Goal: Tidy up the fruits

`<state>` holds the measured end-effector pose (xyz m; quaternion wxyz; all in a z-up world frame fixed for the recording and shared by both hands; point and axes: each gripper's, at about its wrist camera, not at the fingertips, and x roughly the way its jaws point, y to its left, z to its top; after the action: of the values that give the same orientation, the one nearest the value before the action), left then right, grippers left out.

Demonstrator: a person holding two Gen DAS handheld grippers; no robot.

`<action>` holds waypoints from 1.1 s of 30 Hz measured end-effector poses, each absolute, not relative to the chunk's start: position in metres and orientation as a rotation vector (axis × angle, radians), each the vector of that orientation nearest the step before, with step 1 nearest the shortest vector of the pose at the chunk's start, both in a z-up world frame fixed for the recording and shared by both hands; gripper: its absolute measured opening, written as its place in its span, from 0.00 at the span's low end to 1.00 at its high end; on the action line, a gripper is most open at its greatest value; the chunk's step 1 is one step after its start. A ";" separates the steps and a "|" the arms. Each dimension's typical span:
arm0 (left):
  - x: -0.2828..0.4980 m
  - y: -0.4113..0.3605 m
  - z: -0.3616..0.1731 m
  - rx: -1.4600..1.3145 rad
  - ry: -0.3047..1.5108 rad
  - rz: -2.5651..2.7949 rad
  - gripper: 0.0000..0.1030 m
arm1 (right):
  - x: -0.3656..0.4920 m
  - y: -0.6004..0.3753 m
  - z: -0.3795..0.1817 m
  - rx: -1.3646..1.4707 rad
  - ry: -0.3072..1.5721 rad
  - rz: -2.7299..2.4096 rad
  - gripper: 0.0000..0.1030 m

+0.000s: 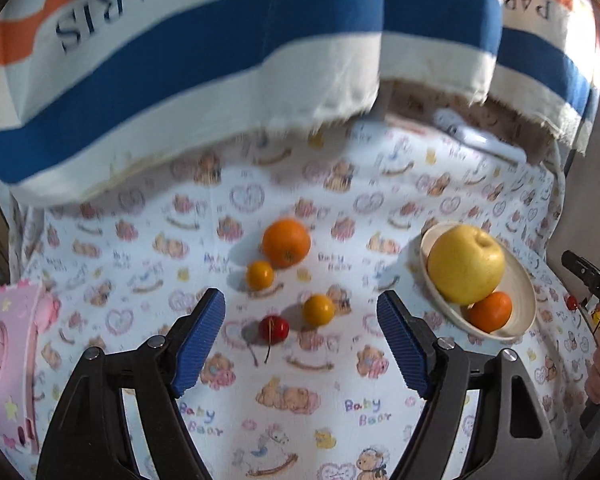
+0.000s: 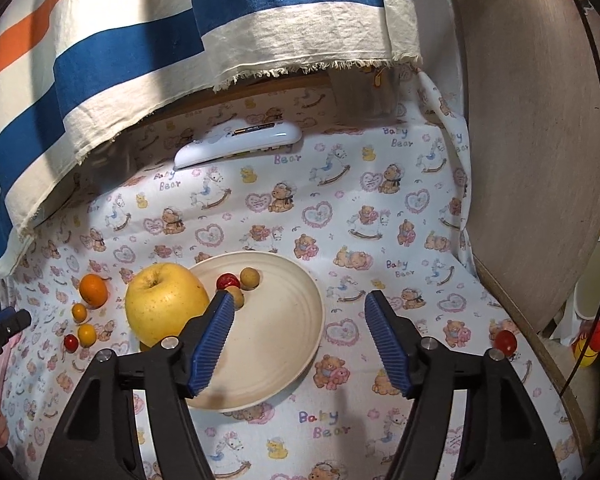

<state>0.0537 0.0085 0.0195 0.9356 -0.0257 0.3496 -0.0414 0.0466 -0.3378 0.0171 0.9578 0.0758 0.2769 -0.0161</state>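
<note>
In the left wrist view, my left gripper (image 1: 300, 320) is open and empty above the cloth. Between and just beyond its fingers lie a red cherry (image 1: 274, 329) and a small yellow fruit (image 1: 318, 309); farther off are another small yellow fruit (image 1: 260, 275) and an orange (image 1: 286, 242). A cream plate (image 1: 520, 280) at the right holds a big yellow apple (image 1: 465, 264) and a small orange (image 1: 491, 311). In the right wrist view, my right gripper (image 2: 299, 336) is open and empty over the plate (image 2: 276, 344), which holds the apple (image 2: 164, 306), a red cherry (image 2: 227, 281) and two brown round fruits (image 2: 250, 278).
A striped "PARIS" cloth (image 1: 180, 60) hangs over the back. A white remote (image 2: 240, 140) lies at the back. A pink toy (image 1: 8, 352) sits at the left edge. A red cherry (image 2: 505, 341) lies by the wooden board (image 2: 540, 160) at the right.
</note>
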 end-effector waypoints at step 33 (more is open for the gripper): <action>0.061 0.008 0.002 -0.044 0.761 -0.053 0.73 | 0.080 -0.459 -0.032 0.339 0.820 -0.640 0.54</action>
<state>0.0610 0.0078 0.0017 0.9278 -0.0216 0.3715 -0.0258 0.0804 -0.4594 -0.0324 0.8541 0.1610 0.3898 -0.3044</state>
